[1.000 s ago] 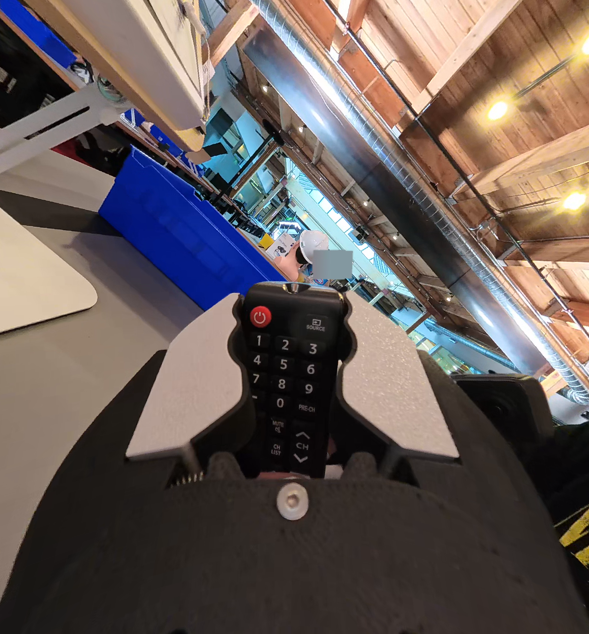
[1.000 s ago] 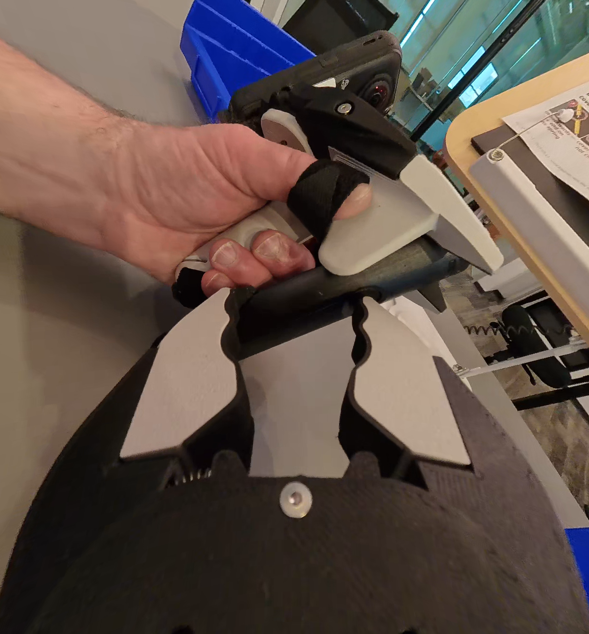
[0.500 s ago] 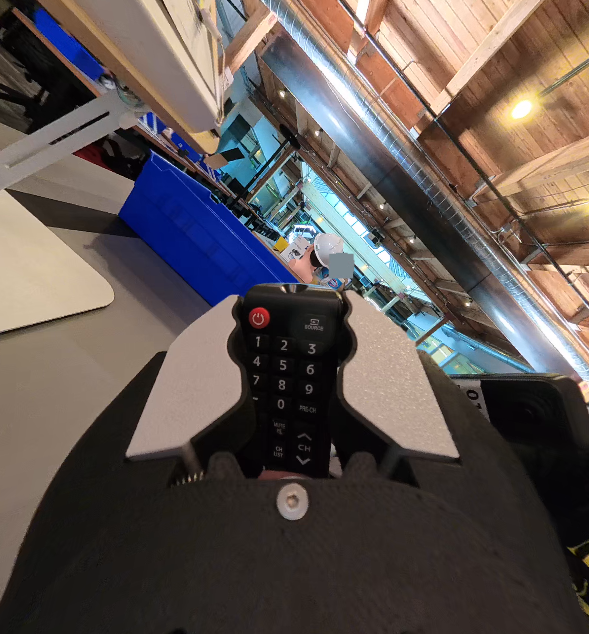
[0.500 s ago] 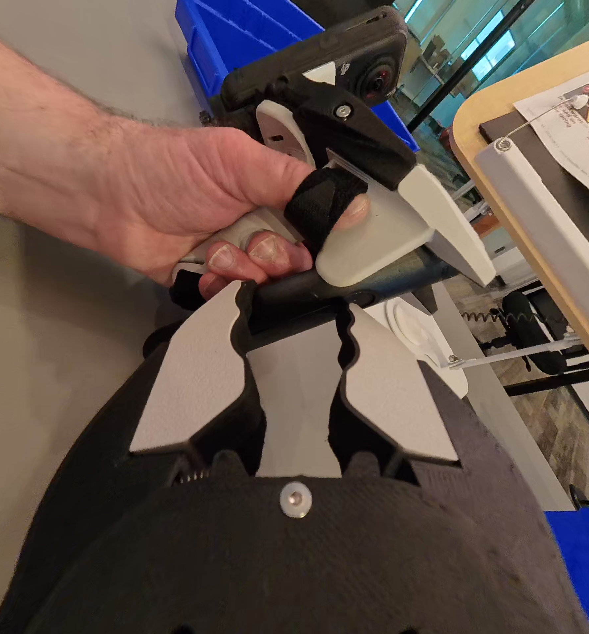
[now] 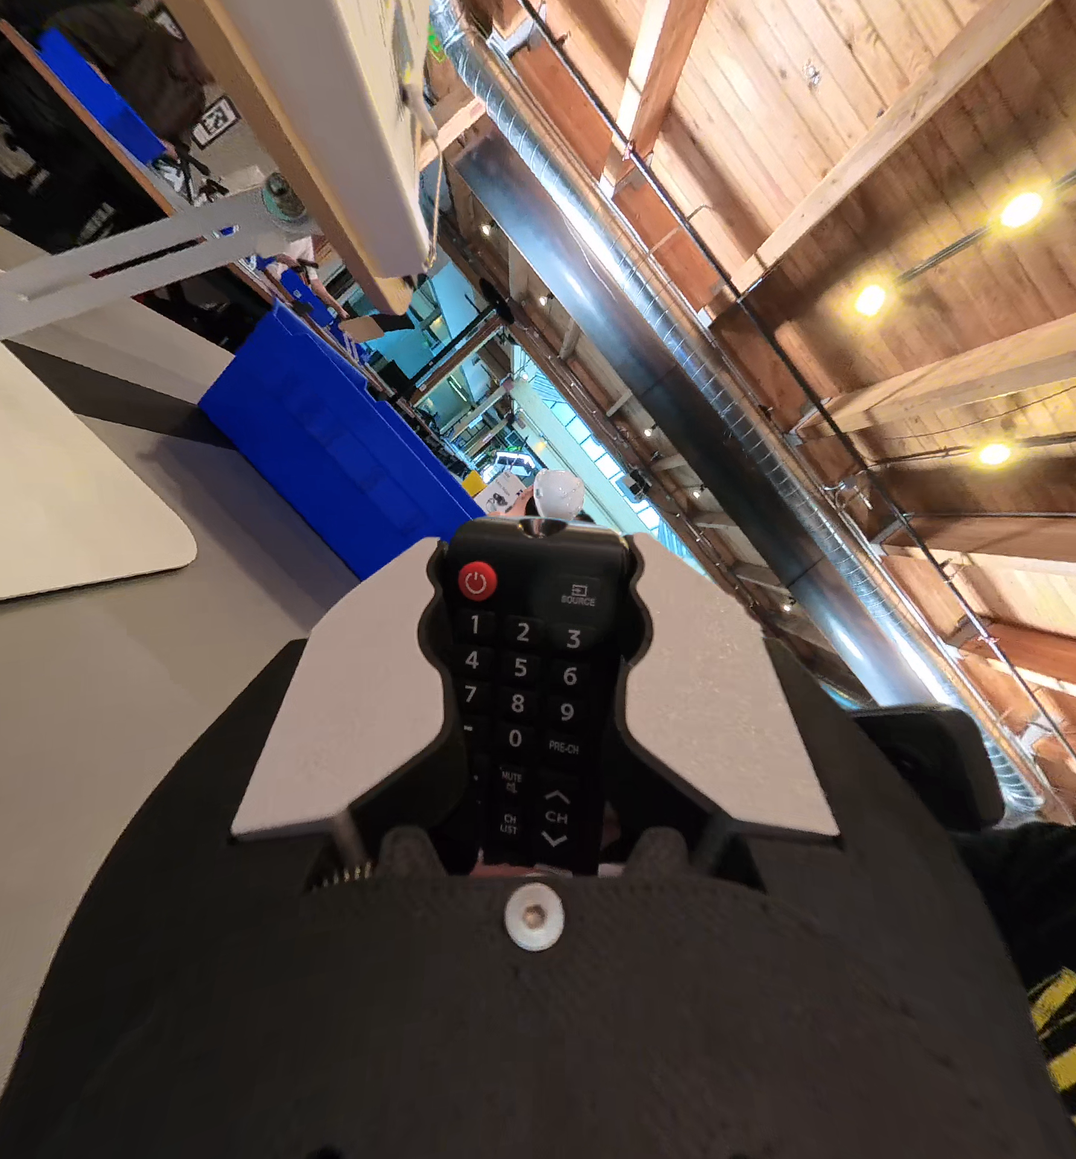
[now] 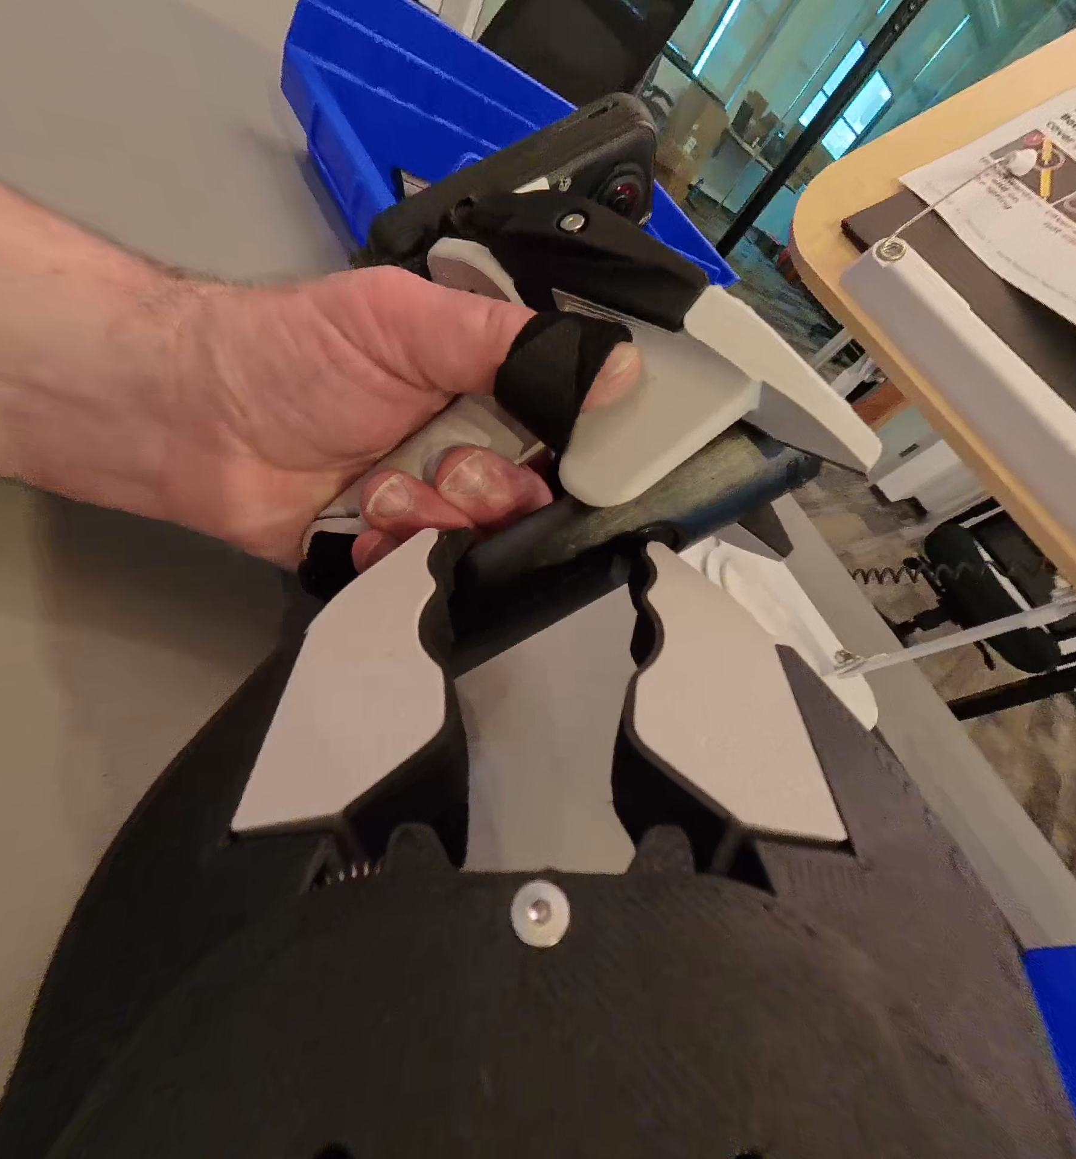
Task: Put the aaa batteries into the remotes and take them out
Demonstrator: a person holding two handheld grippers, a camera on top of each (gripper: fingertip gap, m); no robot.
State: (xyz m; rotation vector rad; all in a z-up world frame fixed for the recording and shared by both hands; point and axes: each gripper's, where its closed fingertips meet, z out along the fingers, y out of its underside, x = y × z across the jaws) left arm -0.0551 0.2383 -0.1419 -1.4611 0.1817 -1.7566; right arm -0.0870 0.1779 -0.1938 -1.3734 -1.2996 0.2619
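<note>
My left gripper point(image 5: 535, 552) is shut on a black remote point(image 5: 522, 677), held lengthwise with its buttons facing the camera and its tip pointing up off the table. In the right wrist view a bare hand point(image 6: 272, 401) holds that left gripper, whose white finger point(image 6: 786, 395) lies over the remote's dark back point(image 6: 617, 520). My right gripper point(image 6: 541, 564) has its jaws on both sides of the remote's rear end, on the back side. No batteries are in view, and the battery bay is hidden.
A blue bin point(image 5: 334, 439) stands on the grey table point(image 6: 115, 157) behind the grippers and also shows in the right wrist view point(image 6: 435, 106). A white pad point(image 5: 52, 489) lies at the left. A wooden board with a printed sheet point(image 6: 1024, 157) hangs over the right.
The right jaws narrowed on the remote's rear end, then widened slightly. The left gripper and remote tilted a little, and the background shifted. The left grip is unchanged.
</note>
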